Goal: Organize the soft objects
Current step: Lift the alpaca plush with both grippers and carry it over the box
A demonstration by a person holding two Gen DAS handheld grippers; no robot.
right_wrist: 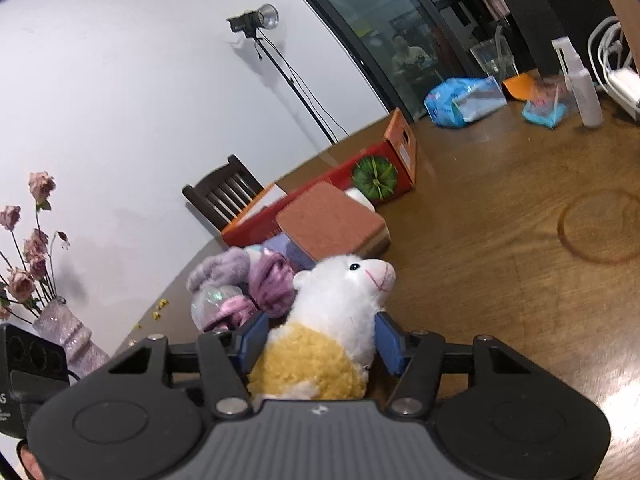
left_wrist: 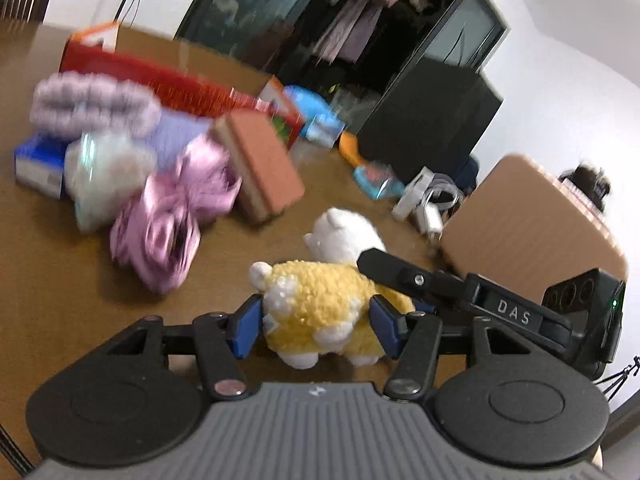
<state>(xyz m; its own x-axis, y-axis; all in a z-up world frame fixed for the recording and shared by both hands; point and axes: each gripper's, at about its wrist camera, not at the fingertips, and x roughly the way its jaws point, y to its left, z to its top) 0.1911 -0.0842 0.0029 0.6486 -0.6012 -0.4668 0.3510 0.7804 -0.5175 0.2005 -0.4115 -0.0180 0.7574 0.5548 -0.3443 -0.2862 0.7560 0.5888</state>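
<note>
Gripping plush lamb (left_wrist: 320, 308) both ends: left gripper (left_wrist: 316, 326) jaws clamped on body, right gripper (right_wrist: 320, 338) jaws on neck. Soft pile (left_wrist: 132, 168) beyond jaws, unsorted on desk (left_wrist: 60, 280); task barely begun.

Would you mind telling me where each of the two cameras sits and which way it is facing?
Left wrist: on the left hand-held gripper, looking along its blue pads across the wooden table at the plush sheep, seen from its rear, with the pile of soft things behind; the right hand-held gripper enters from the right.
Right wrist: on the right hand-held gripper, facing the sheep's head, the red box and the white wall; no hand shows plainly.
Shared: the sheep, brown sponge block and red box.
</note>
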